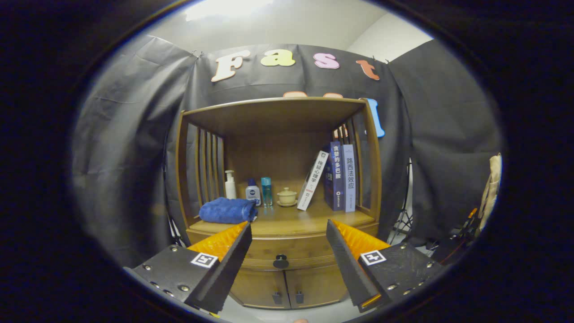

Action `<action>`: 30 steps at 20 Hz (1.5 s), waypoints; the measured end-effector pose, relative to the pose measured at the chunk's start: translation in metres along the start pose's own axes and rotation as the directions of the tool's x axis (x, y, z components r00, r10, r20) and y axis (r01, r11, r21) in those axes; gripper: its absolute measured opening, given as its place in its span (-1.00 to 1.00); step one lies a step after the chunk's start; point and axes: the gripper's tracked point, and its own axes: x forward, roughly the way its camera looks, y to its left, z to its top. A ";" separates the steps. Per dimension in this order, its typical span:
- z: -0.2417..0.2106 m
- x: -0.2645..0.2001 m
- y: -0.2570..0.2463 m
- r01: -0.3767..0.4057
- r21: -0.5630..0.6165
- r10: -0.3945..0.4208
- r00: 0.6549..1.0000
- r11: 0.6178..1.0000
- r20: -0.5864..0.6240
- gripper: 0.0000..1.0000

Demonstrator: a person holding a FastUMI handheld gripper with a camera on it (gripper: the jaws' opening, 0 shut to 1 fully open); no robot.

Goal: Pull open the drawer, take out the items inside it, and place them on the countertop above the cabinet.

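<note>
Your gripper [288,229] is spread wide and holding nothing, fingers framing the wooden cabinet [280,202] straight ahead. The drawer [287,252] sits shut between your fingertips and a little beyond them, its small dark round knob [281,261] centred in the gap, just below fingertip level. That knob is your only hold: rigid, probably slick, so pinch it squarely. Expect the drawer to slide stiffly; pull straight back. The countertop [291,220] lies just above it.

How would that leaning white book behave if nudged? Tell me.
The white book probably tips easily: it stands tilted against the blue books. It looks thin and stiff, so likely light. The open gripper is well short of it.
</note>
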 end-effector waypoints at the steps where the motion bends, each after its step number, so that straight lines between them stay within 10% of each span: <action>1: -0.002 0.002 -0.002 -0.001 -0.001 0.001 1.000 1.000 -0.002 1.00; 30: -0.140 0.111 0.012 -0.037 -0.024 0.032 0.985 0.999 -0.172 1.00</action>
